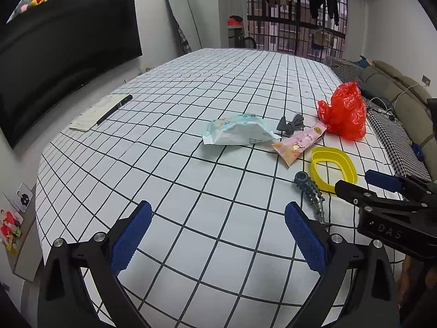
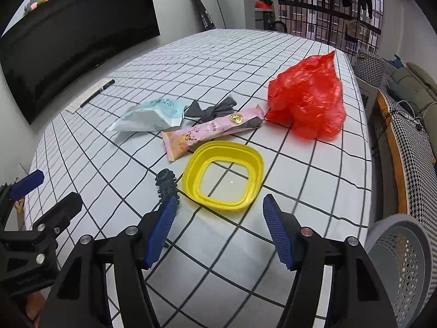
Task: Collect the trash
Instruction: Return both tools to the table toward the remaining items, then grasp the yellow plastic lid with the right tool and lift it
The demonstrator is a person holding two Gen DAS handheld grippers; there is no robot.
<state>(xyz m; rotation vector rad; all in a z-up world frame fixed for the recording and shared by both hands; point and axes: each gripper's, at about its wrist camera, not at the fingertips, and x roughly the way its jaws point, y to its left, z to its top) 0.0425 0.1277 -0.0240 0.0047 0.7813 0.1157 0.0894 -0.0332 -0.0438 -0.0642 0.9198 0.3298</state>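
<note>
Trash lies on the checked tablecloth (image 1: pixel 191 191): a pale blue-white wrapper (image 1: pixel 237 132) (image 2: pixel 153 114), a pink snack wrapper (image 1: pixel 300 142) (image 2: pixel 210 134) and a crumpled red plastic bag (image 1: pixel 345 112) (image 2: pixel 308 98). A grey bow (image 2: pixel 213 109) sits between the wrappers. A yellow ring lid (image 2: pixel 191 175) and a dark spiky tube (image 2: pixel 165 184) lie nearest. My right gripper (image 2: pixel 220 199) hovers open just short of the yellow lid, nothing between its pads. My left gripper (image 1: pixel 218 207) is open over bare cloth, left of the spiky tube (image 1: pixel 311 191).
A black pen (image 1: pixel 114 109) lies on a paper sheet at the table's far left. A grey mesh bin (image 2: pixel 401 259) stands off the table's right edge. A sofa (image 1: pixel 396 87) runs along the right; a dark screen (image 1: pixel 68 49) hangs on the left wall.
</note>
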